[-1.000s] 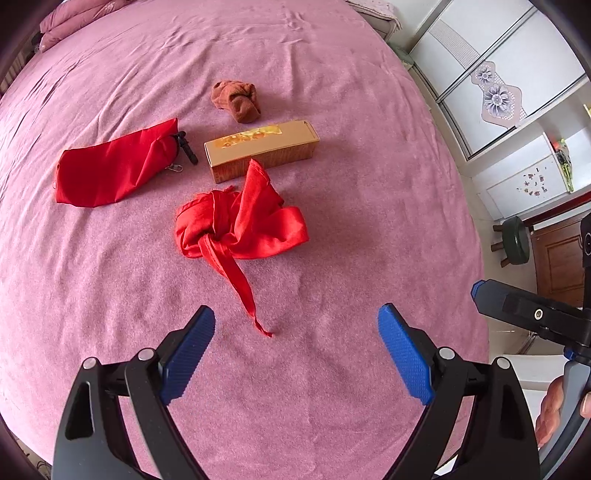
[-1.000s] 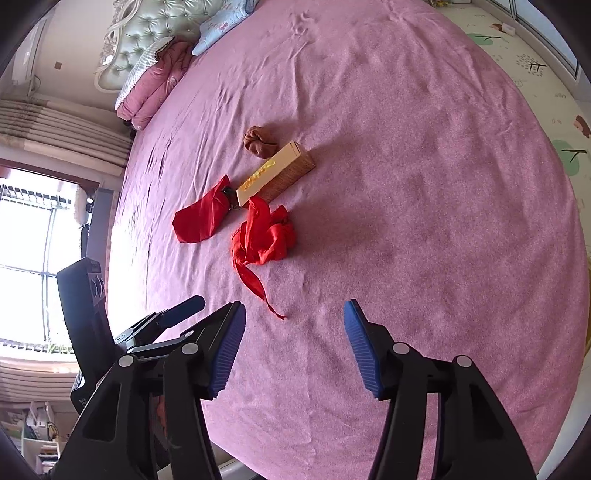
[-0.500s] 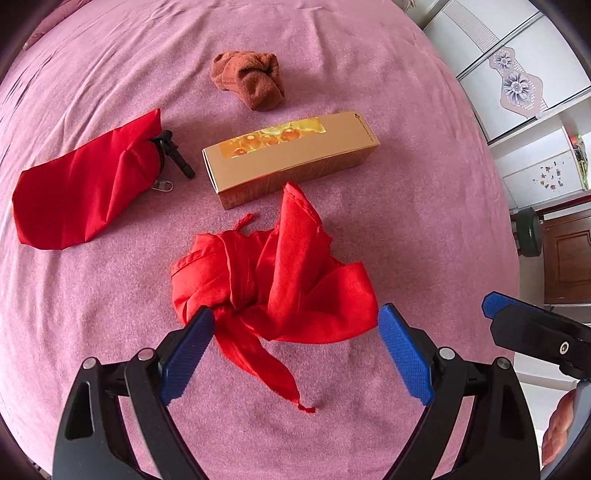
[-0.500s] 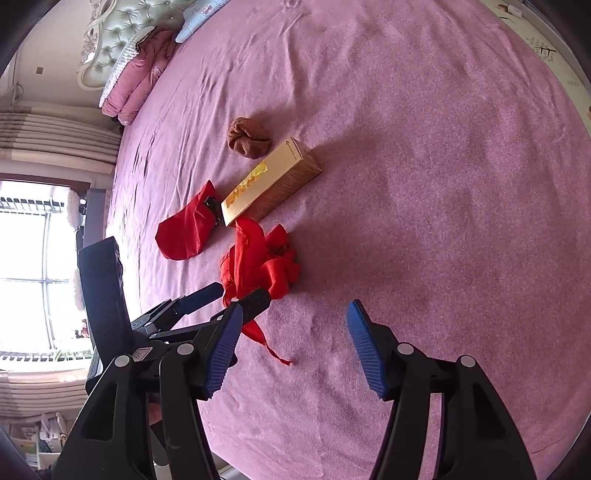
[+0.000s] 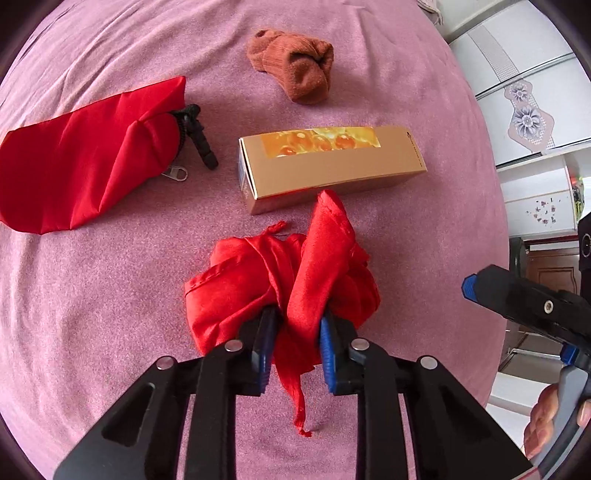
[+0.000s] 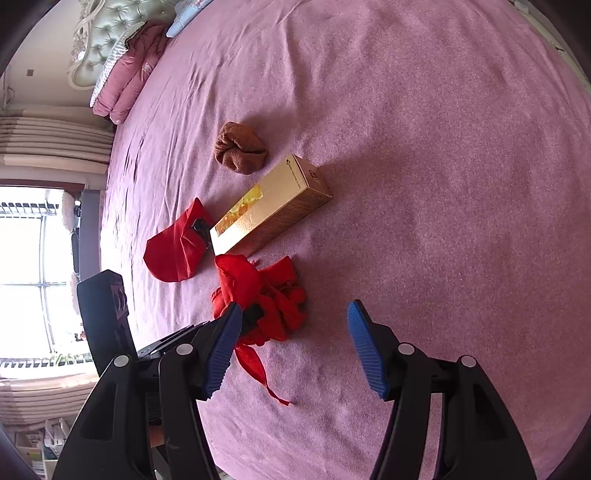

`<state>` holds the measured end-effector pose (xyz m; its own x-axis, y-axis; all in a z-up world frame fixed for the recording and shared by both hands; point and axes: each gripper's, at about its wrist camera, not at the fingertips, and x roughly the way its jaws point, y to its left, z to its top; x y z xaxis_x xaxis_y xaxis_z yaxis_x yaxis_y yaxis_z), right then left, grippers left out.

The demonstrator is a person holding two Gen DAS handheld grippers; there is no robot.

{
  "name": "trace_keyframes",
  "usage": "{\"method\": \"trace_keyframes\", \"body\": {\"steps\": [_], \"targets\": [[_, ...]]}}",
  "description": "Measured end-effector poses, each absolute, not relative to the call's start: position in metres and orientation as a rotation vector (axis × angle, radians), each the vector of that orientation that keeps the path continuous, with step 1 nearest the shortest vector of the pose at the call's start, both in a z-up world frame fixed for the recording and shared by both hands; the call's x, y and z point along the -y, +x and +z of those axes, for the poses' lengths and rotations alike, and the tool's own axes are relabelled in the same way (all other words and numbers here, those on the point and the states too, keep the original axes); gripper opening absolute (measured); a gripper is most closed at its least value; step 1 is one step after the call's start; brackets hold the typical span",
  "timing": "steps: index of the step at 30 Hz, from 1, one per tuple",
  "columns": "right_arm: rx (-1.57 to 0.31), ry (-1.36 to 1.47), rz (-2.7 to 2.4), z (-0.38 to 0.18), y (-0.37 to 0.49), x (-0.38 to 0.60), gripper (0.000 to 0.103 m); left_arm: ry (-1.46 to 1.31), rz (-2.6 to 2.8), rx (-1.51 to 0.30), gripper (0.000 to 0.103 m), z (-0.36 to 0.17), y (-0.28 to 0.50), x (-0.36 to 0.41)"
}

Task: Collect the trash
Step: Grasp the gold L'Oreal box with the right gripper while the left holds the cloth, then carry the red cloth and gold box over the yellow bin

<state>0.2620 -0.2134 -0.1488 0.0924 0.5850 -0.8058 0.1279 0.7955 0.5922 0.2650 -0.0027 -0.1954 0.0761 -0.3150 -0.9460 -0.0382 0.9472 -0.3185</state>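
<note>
A crumpled red cloth lies on the pink bed. My left gripper points steeply down, its jaws closing, and its blue pads pinch a fold of the cloth; a loose tail hangs toward the camera. In the right wrist view the cloth sits just left of my right gripper, which hovers open above the bed with nothing between its fingers. Just beyond the cloth lies a gold carton, with a balled brown sock behind it and a red zip pouch to the left.
The bed spreads wide to the right of the items. Folded pink bedding and a tufted headboard lie at its far end. A white wardrobe stands past the bed's edge. A person's hand holds the right gripper's handle.
My left gripper dropped onto the red cloth and went from wide open to shut on it, bunching the fabric. My right gripper came lower and closer to the items, staying open.
</note>
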Motion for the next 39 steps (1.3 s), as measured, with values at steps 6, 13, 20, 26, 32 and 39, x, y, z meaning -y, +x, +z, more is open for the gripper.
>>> {"method": "trace_keyframes", "body": {"steps": [6,13,20,26,32,39], "targets": [[-1.458,0.728,0.313,-0.154,0.287,0.197,0.063,-0.359,-0.191,-1.444,0.019,-0.181,0.256,-0.025],[-1.471,0.844,0.118,-0.167,0.321,0.17,0.068,-0.4,-0.149,-1.421,0.019,-0.17,0.258,-0.059],[-1.527,0.878,-0.12,-0.184,0.341,0.155,0.066,-0.45,-0.132,-1.4,0.019,-0.159,0.249,-0.079],[-1.608,0.86,-0.134,-0.203,0.342,0.148,0.047,-0.463,-0.12,-1.417,0.019,-0.163,0.235,-0.086],[-1.588,0.729,-0.021,-0.193,0.325,0.158,0.041,-0.487,-0.093,-1.412,0.019,-0.162,0.237,-0.085],[-1.583,0.675,0.132,-0.184,0.262,0.197,0.038,-0.468,-0.103,-1.418,0.019,-0.152,0.218,-0.069]]}}
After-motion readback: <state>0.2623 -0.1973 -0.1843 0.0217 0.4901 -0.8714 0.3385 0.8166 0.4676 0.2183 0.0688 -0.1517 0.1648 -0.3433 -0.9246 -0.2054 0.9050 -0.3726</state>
